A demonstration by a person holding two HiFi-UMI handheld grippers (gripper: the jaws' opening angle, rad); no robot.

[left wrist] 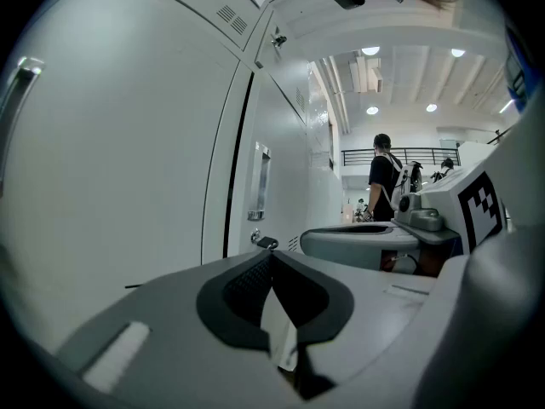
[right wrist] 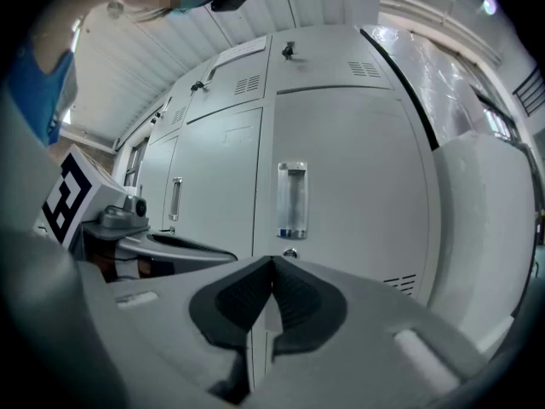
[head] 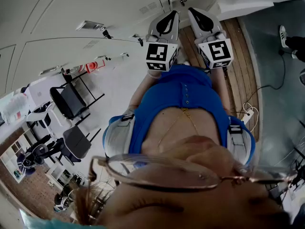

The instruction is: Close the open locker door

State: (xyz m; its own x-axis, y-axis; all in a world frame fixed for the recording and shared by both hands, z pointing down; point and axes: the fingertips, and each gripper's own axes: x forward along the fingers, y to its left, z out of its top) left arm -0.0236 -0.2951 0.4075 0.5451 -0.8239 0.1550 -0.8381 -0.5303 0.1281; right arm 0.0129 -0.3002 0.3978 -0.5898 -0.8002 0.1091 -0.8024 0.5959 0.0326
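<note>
White locker doors (right wrist: 341,177) fill the right gripper view, and every door there looks flush with its frame. One door has a recessed handle (right wrist: 291,200) with a lock (right wrist: 290,252) under it. In the left gripper view another door (left wrist: 119,143) stands close on the left, with a dark seam (left wrist: 238,169), a handle (left wrist: 260,181) and a padlock (left wrist: 266,243) beyond it. My left gripper (left wrist: 272,254) is shut and holds nothing. My right gripper (right wrist: 272,261) is shut and empty too. In the head view both grippers (head: 171,15) (head: 195,12) are raised side by side toward the lockers (head: 71,13).
A person (left wrist: 383,177) stands far down the corridor. Black chairs (head: 71,99) stand to the left in the head view. A wooden strip (head: 238,56), a cable with a power strip (head: 248,112) and someone's shoe (head: 283,35) are at the right.
</note>
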